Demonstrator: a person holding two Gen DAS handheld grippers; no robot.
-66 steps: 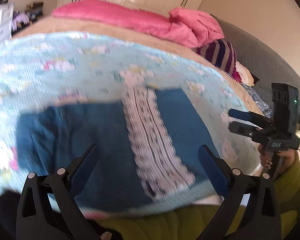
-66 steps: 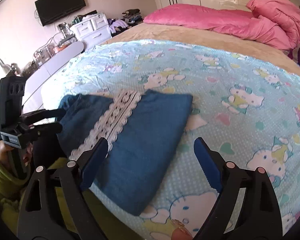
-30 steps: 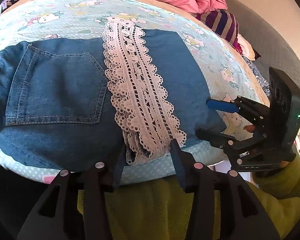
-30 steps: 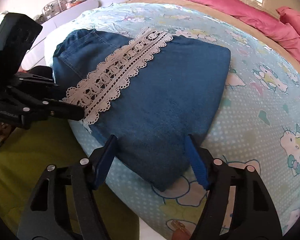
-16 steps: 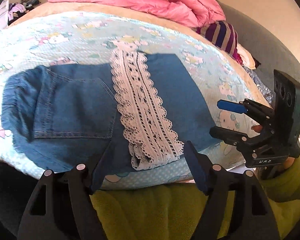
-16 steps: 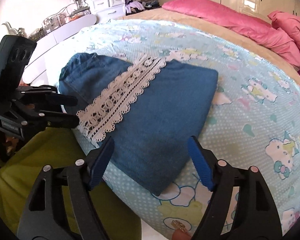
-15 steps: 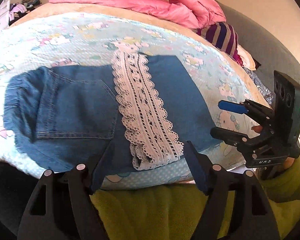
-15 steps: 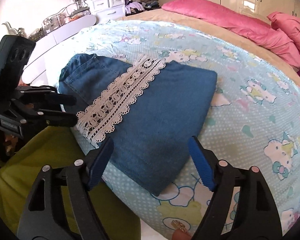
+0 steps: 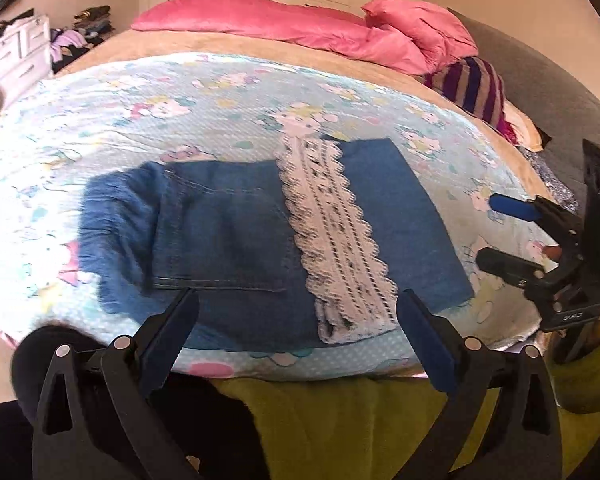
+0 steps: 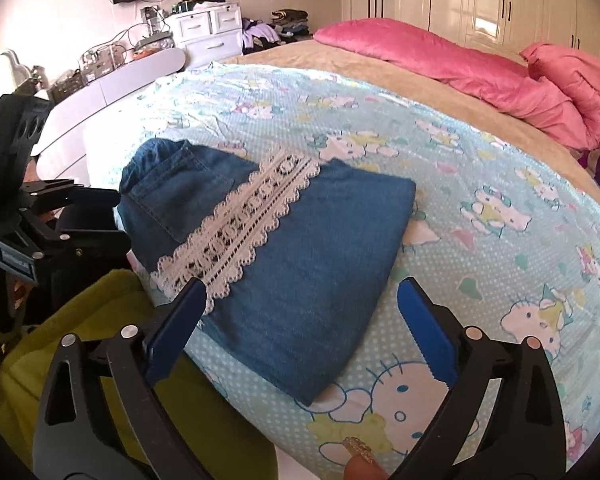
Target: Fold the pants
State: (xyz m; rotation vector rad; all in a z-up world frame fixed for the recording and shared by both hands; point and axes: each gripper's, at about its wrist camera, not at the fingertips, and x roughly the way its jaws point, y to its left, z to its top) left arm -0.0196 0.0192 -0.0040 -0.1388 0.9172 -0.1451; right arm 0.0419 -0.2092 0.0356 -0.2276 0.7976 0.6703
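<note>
Pants (image 10: 284, 264) of blue denim, folded into a flat packet near the bed's front edge, on the cartoon-print sheet (image 10: 480, 184); white lace band (image 9: 336, 232) across the top. Left gripper (image 9: 296, 328) and right gripper (image 10: 296, 316) just opened wide, held above the front edge, nothing between the jaws.

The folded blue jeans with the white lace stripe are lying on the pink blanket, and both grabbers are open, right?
Not quite. The folded jeans with the lace stripe lie on the light blue cartoon-cat sheet, not the pink blanket, which is bunched at the far end of the bed. The right wrist view shows this. Both the left gripper and right gripper are open.
</note>
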